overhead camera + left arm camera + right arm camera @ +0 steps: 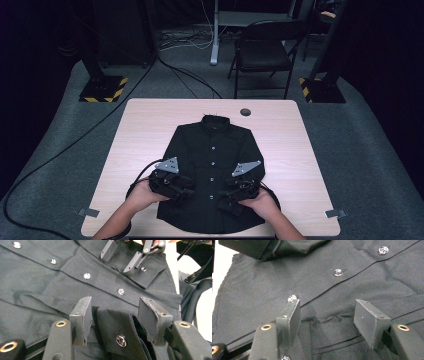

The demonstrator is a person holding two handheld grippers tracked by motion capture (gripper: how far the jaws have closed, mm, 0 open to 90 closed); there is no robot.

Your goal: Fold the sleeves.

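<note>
A black button-up shirt (212,150) lies flat on the wooden table (145,130), collar at the far end and both sleeves folded in over the front. My left gripper (115,312) rests low on the shirt's left side (182,192), jaws apart. A sleeve cuff (112,322) with a silver button (121,340) lies loose between them. My right gripper (327,315) is open too, over the other sleeve's end near the placket buttons (338,272). In the left gripper view the right gripper (120,258) stands above the far cuff (150,276).
A grommet hole (245,112) sits near the table's far edge. Tape marks (89,212) are at both front corners. Beyond the table stand a black chair (265,50), two posts with striped bases (102,89) and a floor cable (75,145).
</note>
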